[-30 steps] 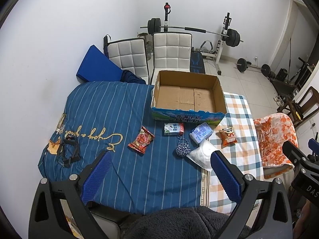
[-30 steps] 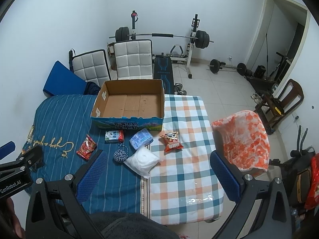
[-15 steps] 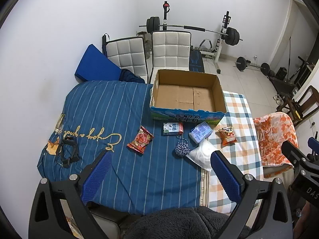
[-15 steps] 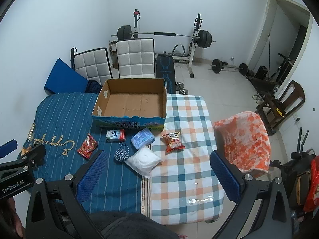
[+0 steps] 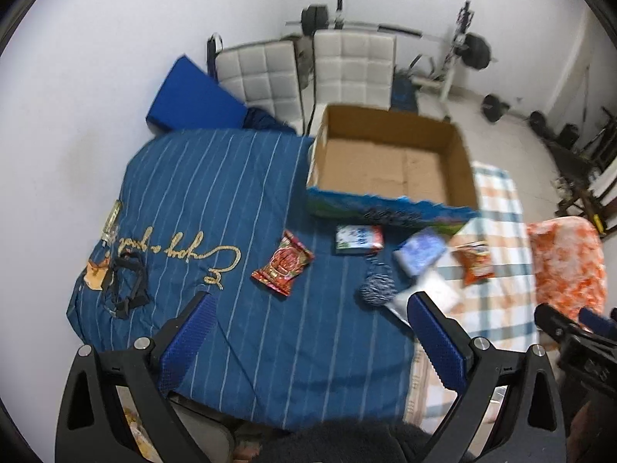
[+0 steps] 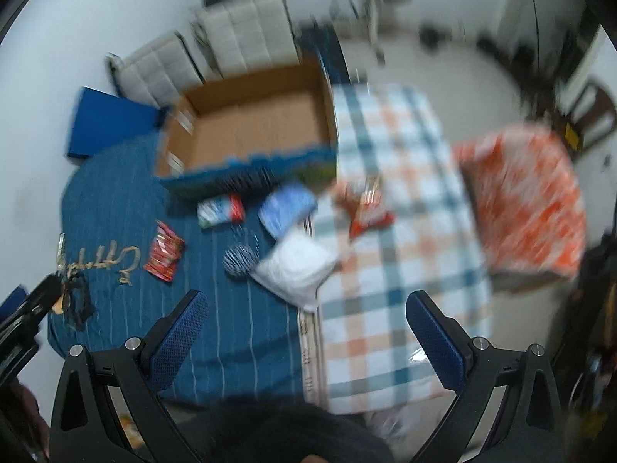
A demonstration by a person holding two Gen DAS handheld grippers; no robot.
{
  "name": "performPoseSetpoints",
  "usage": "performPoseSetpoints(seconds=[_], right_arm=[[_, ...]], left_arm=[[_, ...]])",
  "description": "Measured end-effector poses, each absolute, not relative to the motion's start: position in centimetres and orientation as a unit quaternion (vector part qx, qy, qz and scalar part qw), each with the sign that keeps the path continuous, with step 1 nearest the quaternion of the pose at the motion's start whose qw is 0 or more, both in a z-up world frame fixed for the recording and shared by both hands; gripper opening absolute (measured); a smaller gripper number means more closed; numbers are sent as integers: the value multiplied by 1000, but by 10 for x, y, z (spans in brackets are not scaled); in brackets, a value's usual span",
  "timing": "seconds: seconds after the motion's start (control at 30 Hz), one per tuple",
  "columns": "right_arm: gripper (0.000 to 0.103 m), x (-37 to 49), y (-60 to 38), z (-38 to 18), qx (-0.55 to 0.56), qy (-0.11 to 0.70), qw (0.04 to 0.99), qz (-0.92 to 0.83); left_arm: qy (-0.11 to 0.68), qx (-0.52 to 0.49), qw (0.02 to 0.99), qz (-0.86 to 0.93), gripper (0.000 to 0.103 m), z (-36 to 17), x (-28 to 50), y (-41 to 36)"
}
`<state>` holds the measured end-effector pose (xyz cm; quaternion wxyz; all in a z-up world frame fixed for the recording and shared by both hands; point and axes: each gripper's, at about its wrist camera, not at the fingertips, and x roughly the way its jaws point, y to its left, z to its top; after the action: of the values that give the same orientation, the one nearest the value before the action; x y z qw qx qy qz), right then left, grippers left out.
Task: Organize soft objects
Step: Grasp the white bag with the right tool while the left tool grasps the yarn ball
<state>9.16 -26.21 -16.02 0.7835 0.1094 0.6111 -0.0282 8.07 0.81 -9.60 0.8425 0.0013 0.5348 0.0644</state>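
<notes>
The cloth on the left was navy with thin pale stripes and gold script; the cloth on the right was checked in white, teal and orange. The box was plain brown inside, its outer wall printed blue and green. One snack packet was red, another orange-red. The yarn ball was flecked blue and white, the soft bag white, the pack pale blue, perhaps patterned, though blurred. The blanket was mottled orange and white. The pads were blue.
</notes>
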Motion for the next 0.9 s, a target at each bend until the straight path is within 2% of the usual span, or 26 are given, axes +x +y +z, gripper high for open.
performPoseSetpoints(seconds=[0.2,0.37,0.4,0.43,0.47,0.53,0.63,0.83,0.9], right_arm=[[103,156,-268,-311,183,680,706,-70],[103,178,-265,-409,275,734,616,-85],[102,176,-265,-428,300,744,590,-88],[95,176,-265,-439,309,749,580,-92],[95,173,-265,-449,314,753,571,-92],[92,168,-268,-453,315,749,576,-87],[81,164,-275,-448,293,755,583,-60],[77,153,-297,-435,130,771,622,-50],[77,149,-304,-439,109,775,621,-43]], left_arm=[[594,49,798,93,102,-193,137,12],[630,53,770,91,102,-246,157,12],[636,49,765,86,102,-255,159,9],[640,45,762,83,102,-261,162,8],[645,40,759,82,102,-268,165,6],[656,24,751,73,102,-282,170,2],[682,-6,729,55,102,-301,178,-4],[700,-42,712,24,102,-327,190,-24],[709,-48,704,15,102,-340,197,-32]])
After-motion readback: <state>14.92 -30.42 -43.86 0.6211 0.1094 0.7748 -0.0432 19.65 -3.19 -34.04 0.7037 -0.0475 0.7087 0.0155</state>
